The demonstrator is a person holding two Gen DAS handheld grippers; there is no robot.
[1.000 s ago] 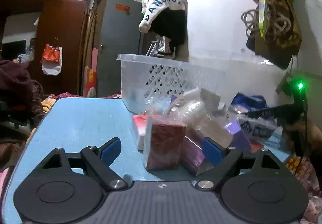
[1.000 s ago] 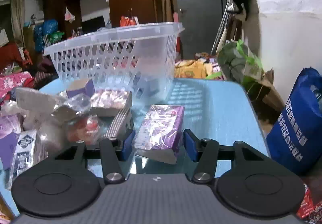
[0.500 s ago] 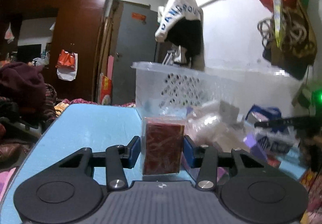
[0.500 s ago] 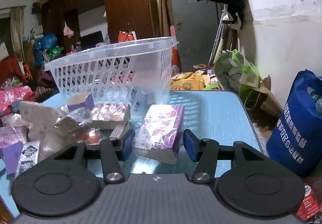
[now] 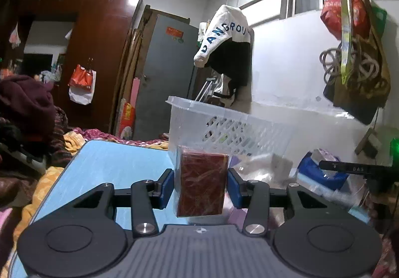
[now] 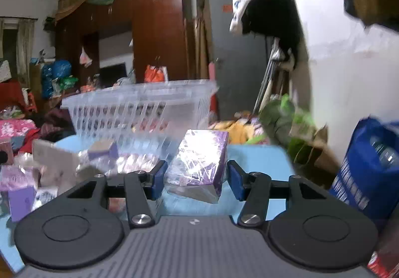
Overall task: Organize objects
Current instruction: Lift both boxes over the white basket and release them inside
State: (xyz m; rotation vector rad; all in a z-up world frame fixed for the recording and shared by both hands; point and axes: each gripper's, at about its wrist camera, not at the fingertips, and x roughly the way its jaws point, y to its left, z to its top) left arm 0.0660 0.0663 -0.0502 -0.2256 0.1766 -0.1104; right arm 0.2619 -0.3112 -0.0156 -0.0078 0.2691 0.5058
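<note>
My left gripper (image 5: 200, 185) is shut on a dark red box (image 5: 201, 182) wrapped in clear film and holds it above the blue table (image 5: 107, 165), in front of the clear plastic basket (image 5: 232, 125). My right gripper (image 6: 195, 177) is shut on a purple box (image 6: 199, 158) wrapped in shiny film and holds it lifted off the table (image 6: 256, 160), right of the basket (image 6: 142, 108). Both boxes sit squarely between the blue pads.
A pile of wrapped boxes and packets (image 6: 49, 165) lies on the table in front of the basket; it also shows in the left wrist view (image 5: 264, 168). A blue bag (image 6: 369, 165) stands at the right. Clothes hang on the wall (image 5: 224, 46).
The left gripper closed on the red box and lifted it. The right gripper, around the purple box, lifted it off the table towards the basket.
</note>
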